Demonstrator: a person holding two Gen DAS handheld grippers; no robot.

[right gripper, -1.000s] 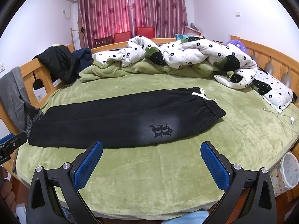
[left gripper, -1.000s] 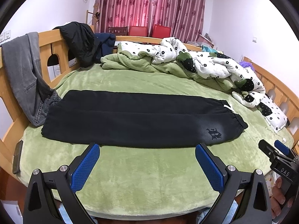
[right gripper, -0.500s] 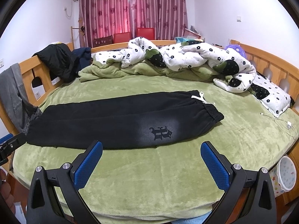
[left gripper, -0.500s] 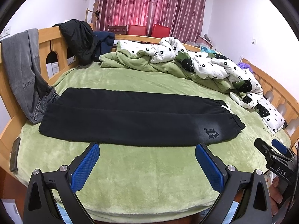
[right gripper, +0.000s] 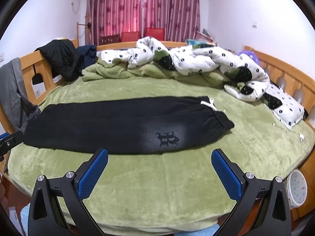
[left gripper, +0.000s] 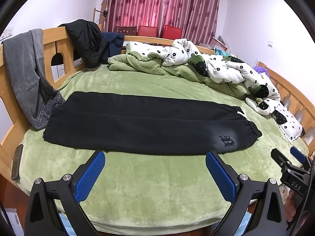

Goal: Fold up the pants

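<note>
Two claws gaping, left claw, right claw, one pants

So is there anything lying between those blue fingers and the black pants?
Nothing visible. Only bare green blanket lies between the left gripper and the black pants, and likewise before the right gripper. Both sets of fingers are open and clear of the cloth. The quilt and grey jeans sit beyond the pants or off to the side.

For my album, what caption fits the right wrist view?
Open right gripper hovers before black pants laid flat on a green blanket.
</note>
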